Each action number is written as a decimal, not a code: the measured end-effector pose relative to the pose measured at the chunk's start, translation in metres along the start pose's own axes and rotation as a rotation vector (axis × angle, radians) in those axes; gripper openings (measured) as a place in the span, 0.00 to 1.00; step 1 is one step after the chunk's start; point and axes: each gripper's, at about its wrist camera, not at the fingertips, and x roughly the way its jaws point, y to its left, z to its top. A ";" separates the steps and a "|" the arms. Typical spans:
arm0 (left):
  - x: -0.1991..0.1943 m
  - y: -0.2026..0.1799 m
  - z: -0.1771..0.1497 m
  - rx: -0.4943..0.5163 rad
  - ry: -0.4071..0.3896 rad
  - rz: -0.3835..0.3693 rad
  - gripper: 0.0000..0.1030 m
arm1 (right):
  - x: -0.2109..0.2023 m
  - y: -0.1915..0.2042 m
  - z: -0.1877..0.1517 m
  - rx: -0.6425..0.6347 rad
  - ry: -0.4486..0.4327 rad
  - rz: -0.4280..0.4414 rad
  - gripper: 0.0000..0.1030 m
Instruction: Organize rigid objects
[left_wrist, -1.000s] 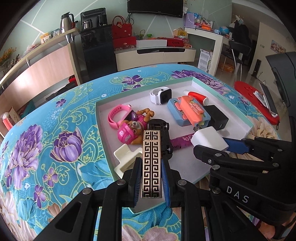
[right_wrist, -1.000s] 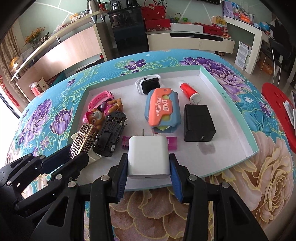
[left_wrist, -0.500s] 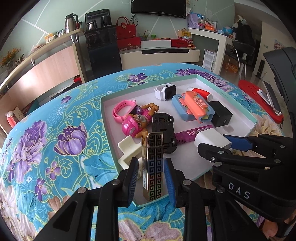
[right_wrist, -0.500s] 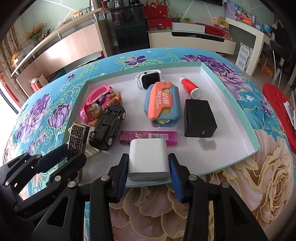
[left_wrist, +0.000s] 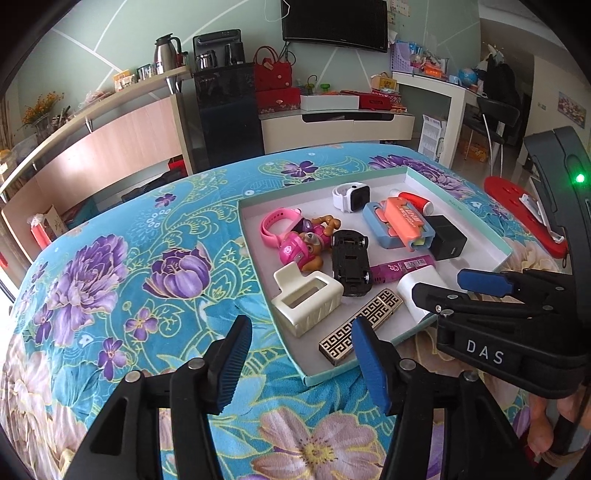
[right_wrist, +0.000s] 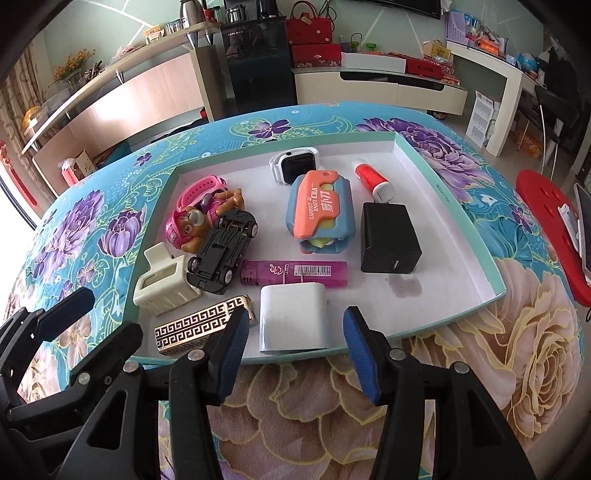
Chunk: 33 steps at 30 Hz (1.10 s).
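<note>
A shallow teal-rimmed tray (right_wrist: 448, 326) holds several small objects. A gold patterned lighter (left_wrist: 360, 323) (right_wrist: 205, 326) lies flat at its front left corner. A white charger (right_wrist: 293, 317) (left_wrist: 417, 291) lies flat at the front edge. My left gripper (left_wrist: 301, 338) is open and empty, just short of the lighter. My right gripper (right_wrist: 291, 330) is open and empty, its fingers either side of the charger's near end without gripping it.
In the tray: cream hair clip (right_wrist: 166, 282), black toy car (right_wrist: 221, 254), pink pup toy (right_wrist: 186, 227), purple lighter (right_wrist: 293, 273), black adapter (right_wrist: 389, 240), orange-blue carrot knife (right_wrist: 321, 212), red tube (right_wrist: 371, 179), white watch (right_wrist: 295, 164). Floral cloth (left_wrist: 110, 295) covers the table.
Both grippers opened and drew back. The gold lighter, held upright before, now lies flat in the tray. The white charger now rests in the tray.
</note>
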 end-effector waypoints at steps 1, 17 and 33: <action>-0.003 0.003 -0.001 -0.007 -0.006 0.008 0.63 | -0.001 0.000 -0.001 -0.002 -0.002 -0.002 0.53; -0.023 0.042 -0.033 -0.128 0.068 0.159 1.00 | -0.018 0.013 -0.024 -0.046 0.041 0.001 0.83; -0.032 0.058 -0.057 -0.204 0.057 0.217 1.00 | -0.016 0.030 -0.045 -0.051 0.059 -0.002 0.84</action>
